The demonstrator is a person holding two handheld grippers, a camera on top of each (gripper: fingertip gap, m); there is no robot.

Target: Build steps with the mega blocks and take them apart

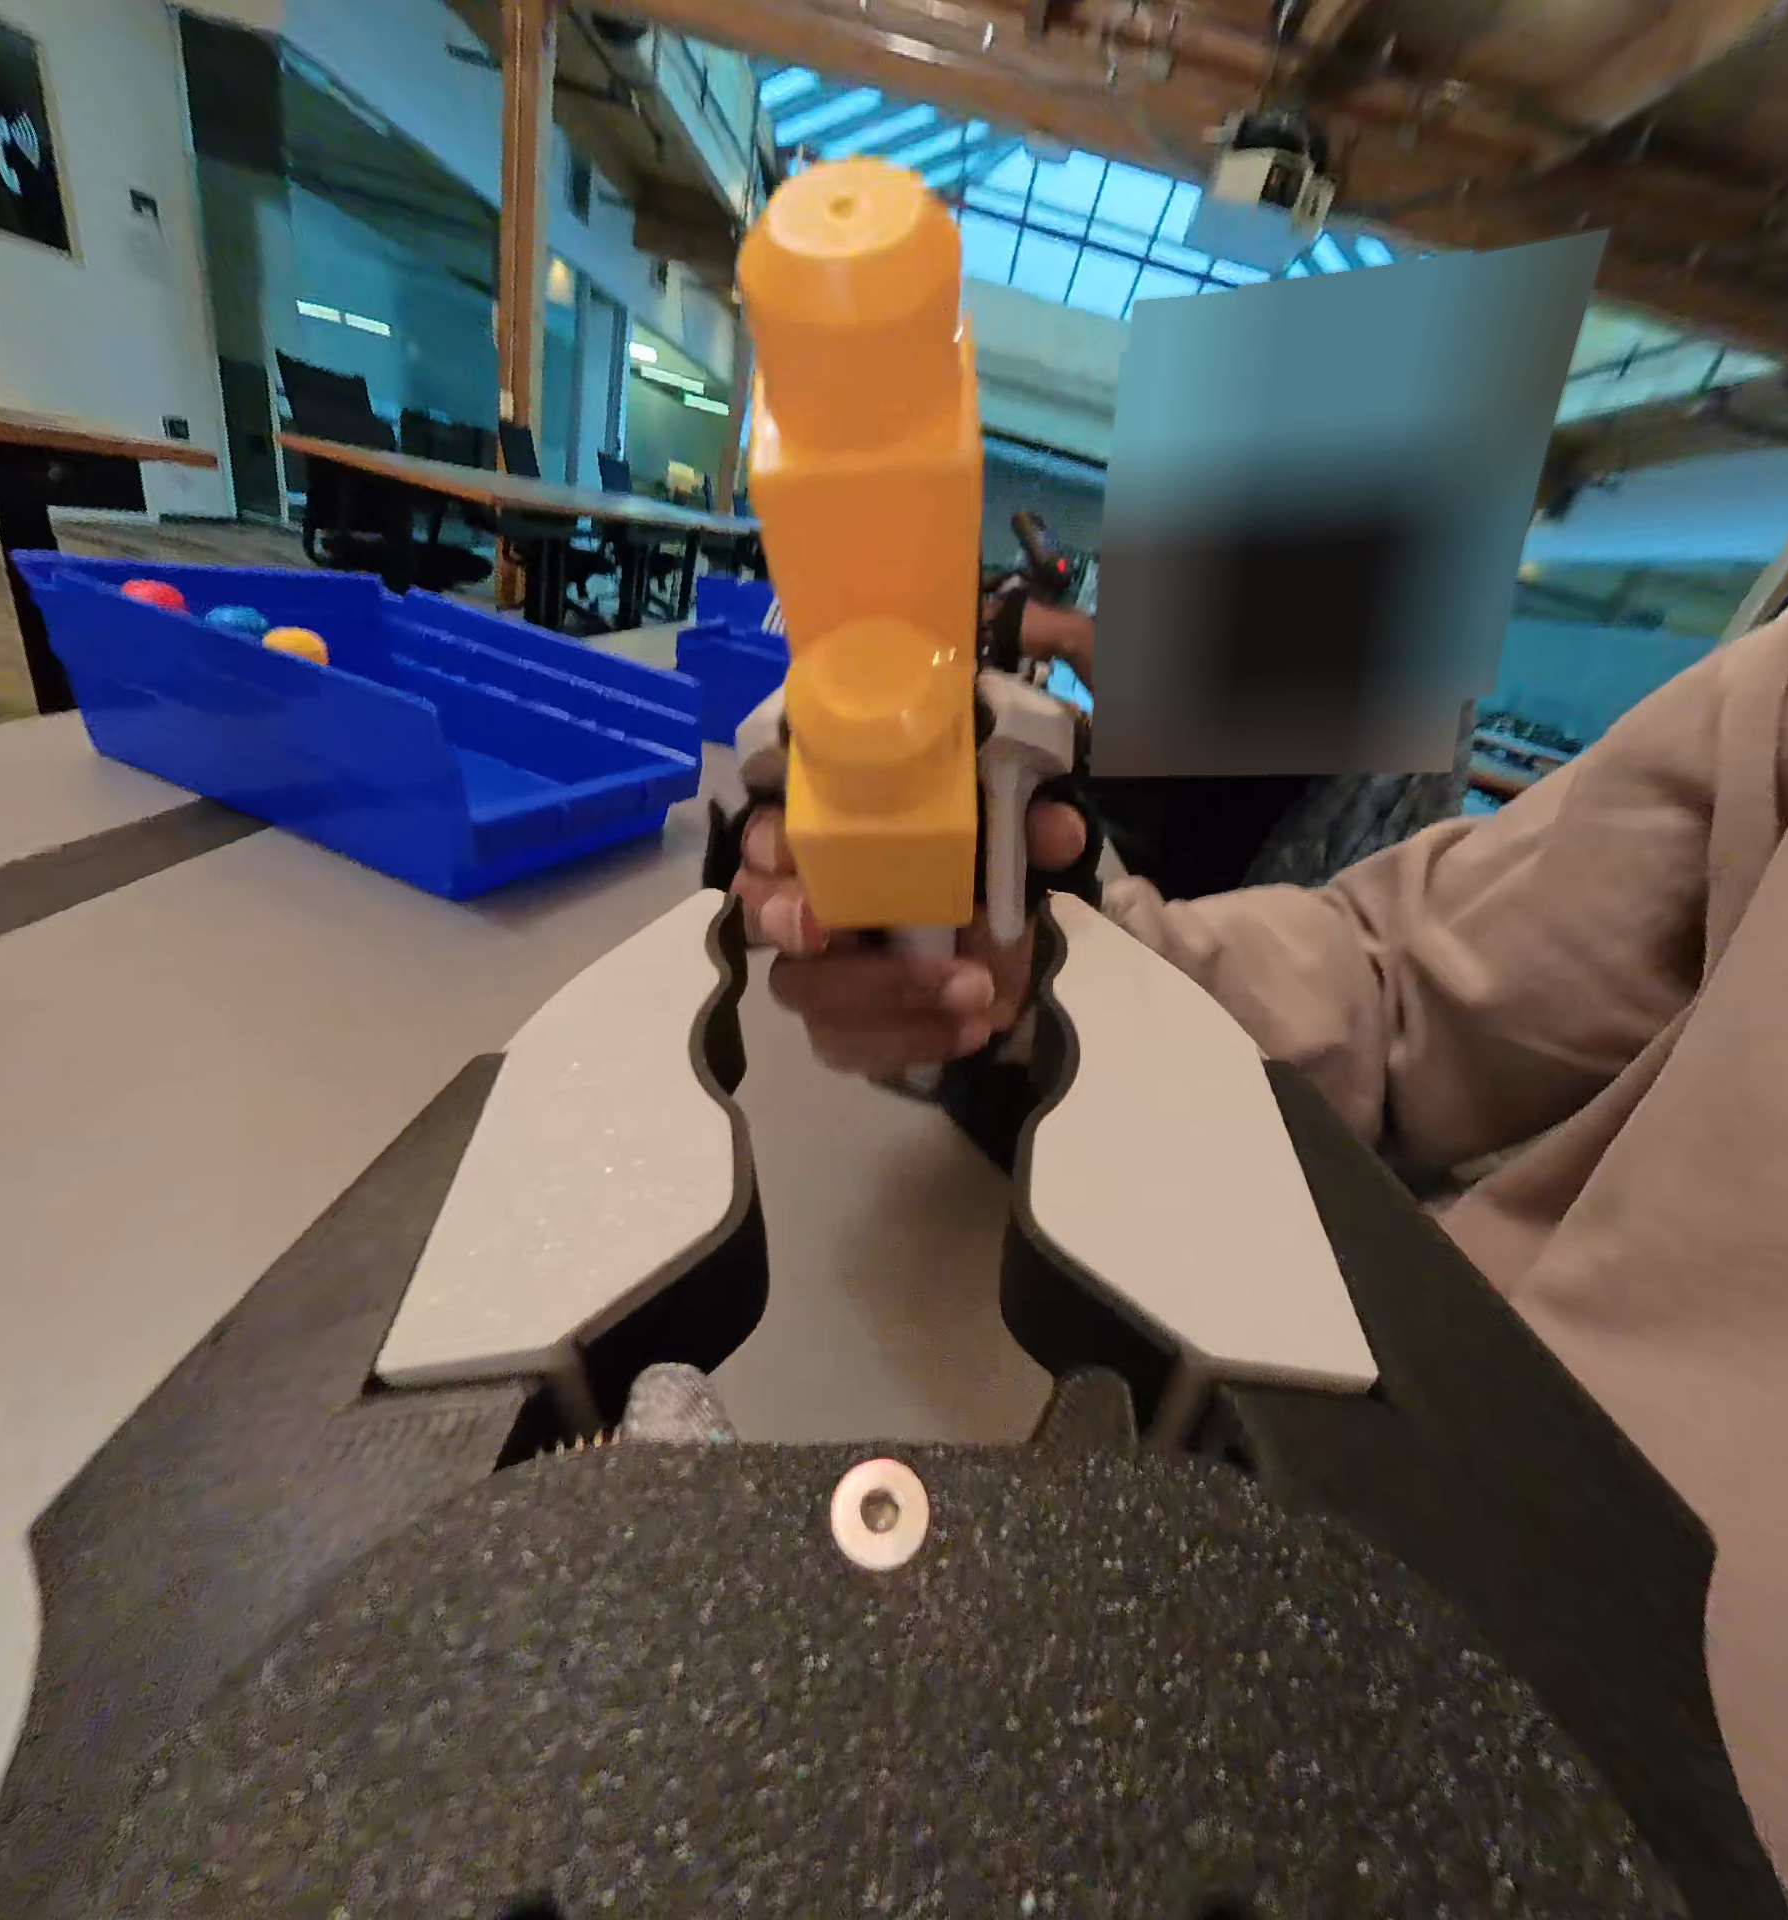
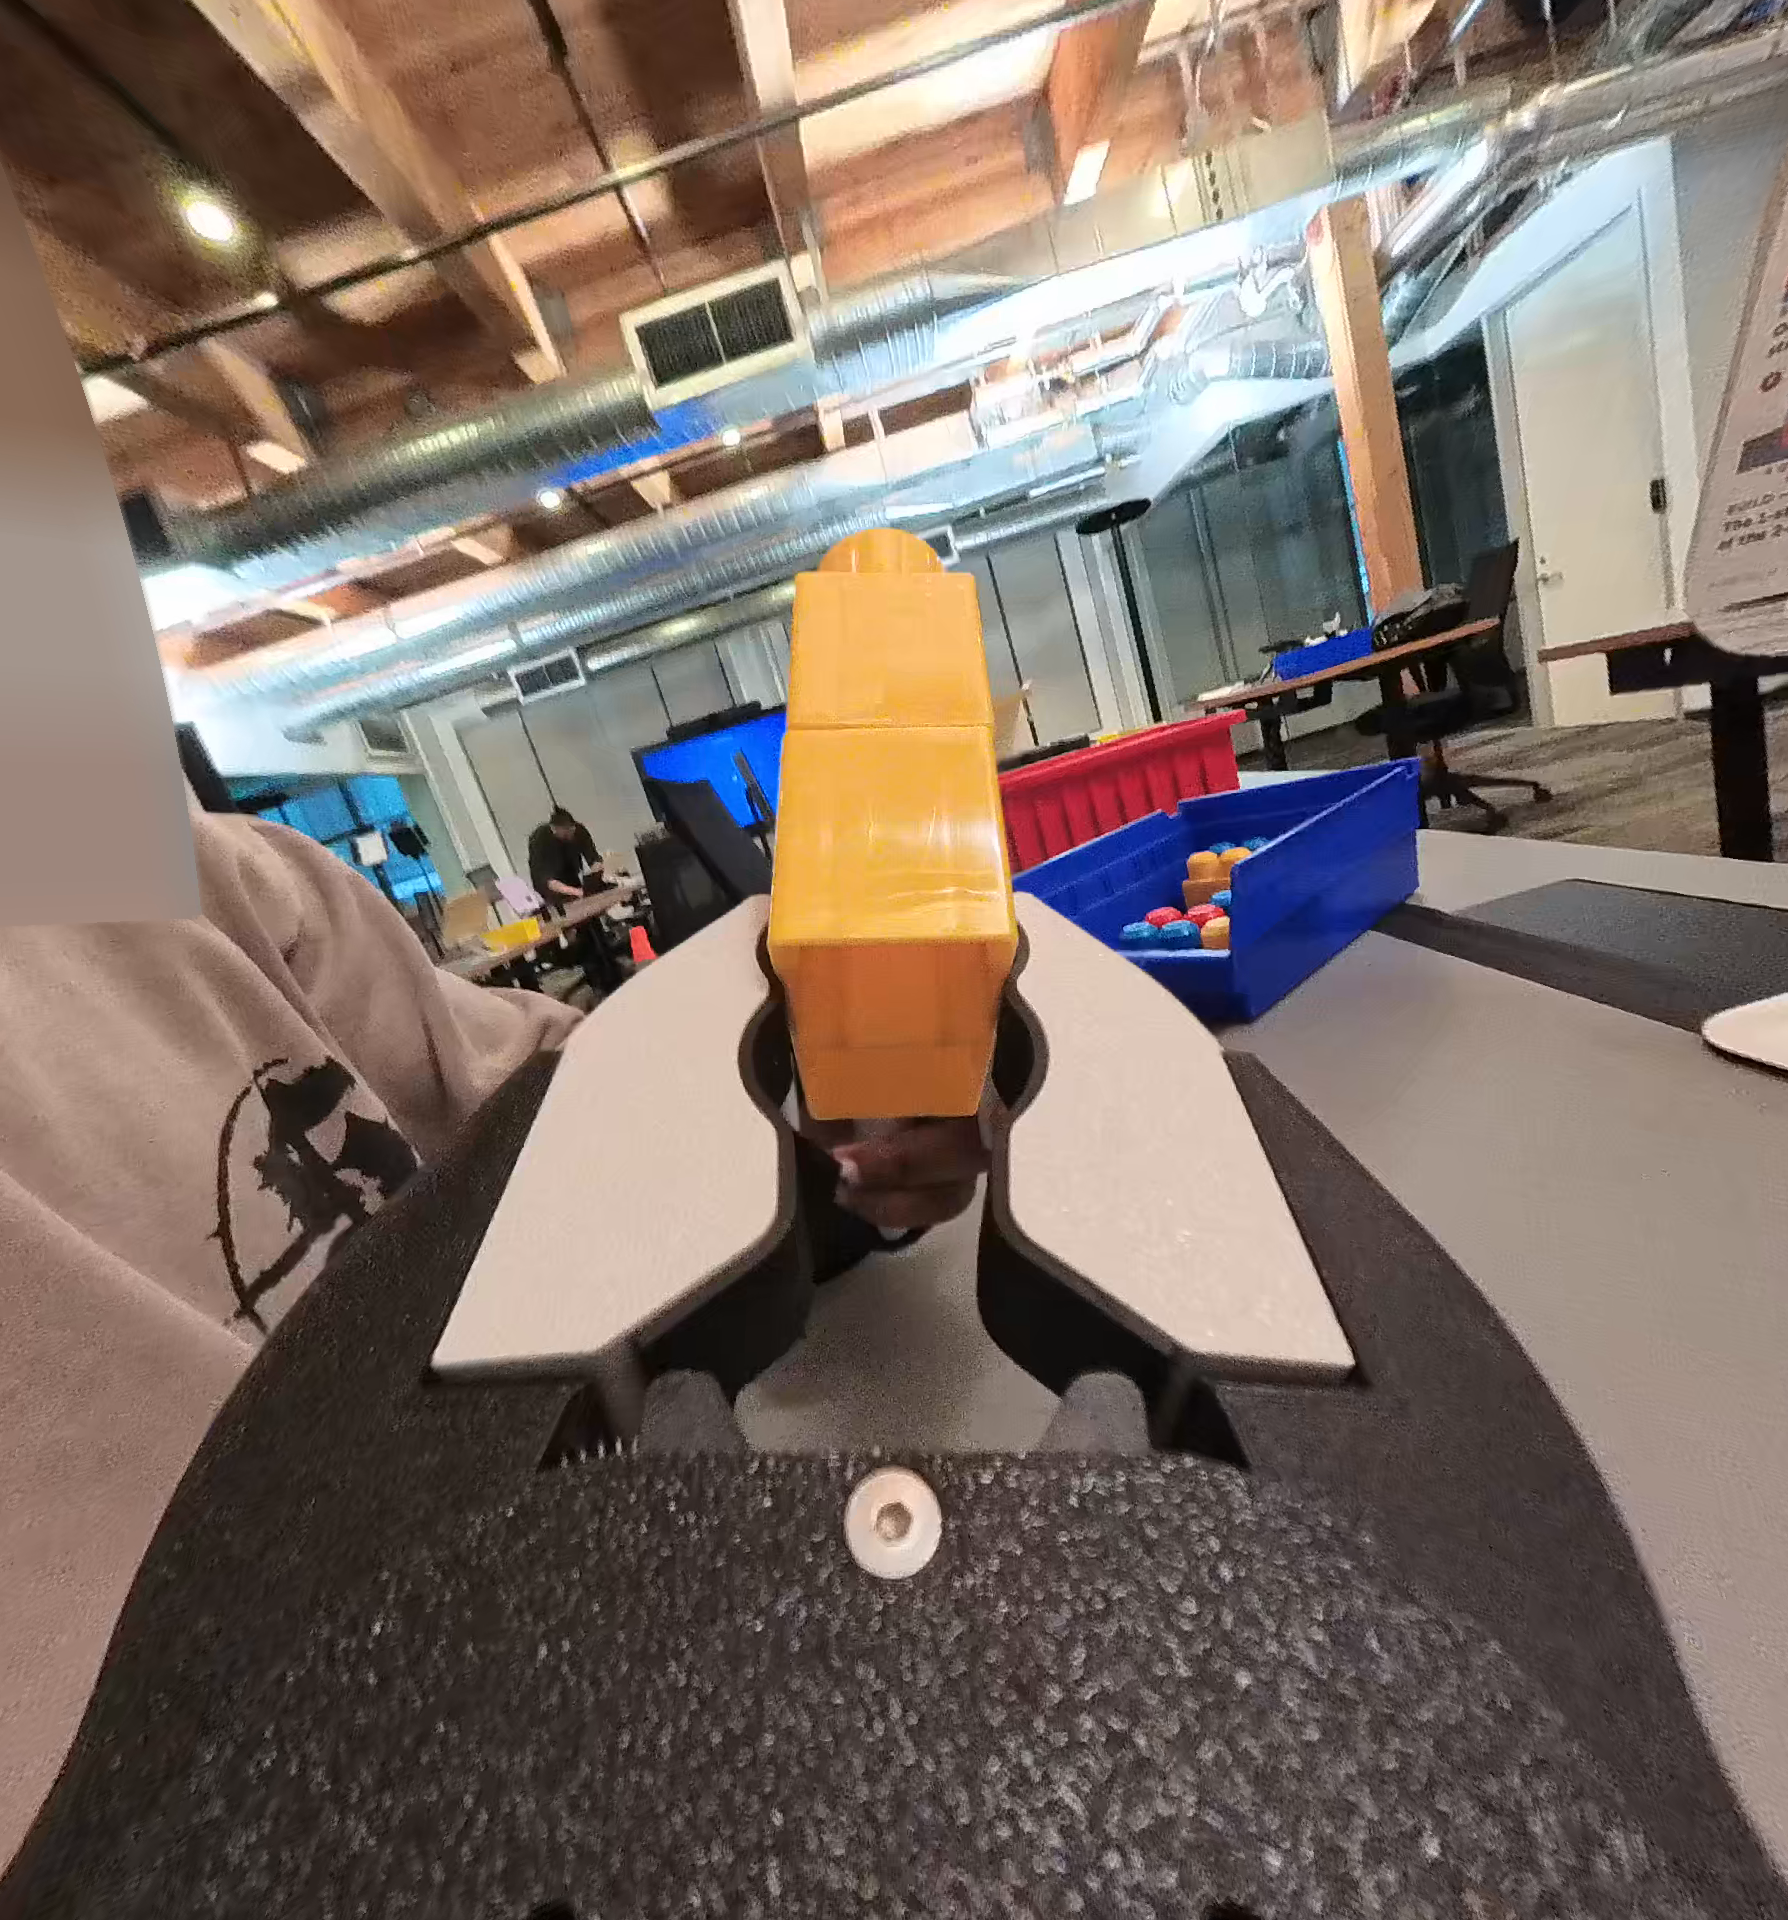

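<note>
The right tool [image 2: 890,997] clamps the base of the stacked orange blocks [image 2: 885,831], raised above the grey surface [image 2: 1492,1195]. The left tool [image 1: 885,935] is spread and empty — the stack sits just beyond its tips, a blue bin [image 1: 402,748] of blocks farther off.

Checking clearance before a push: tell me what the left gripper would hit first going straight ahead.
Probably the orange block stack, just past the open left gripper; depth is unclear.
</note>
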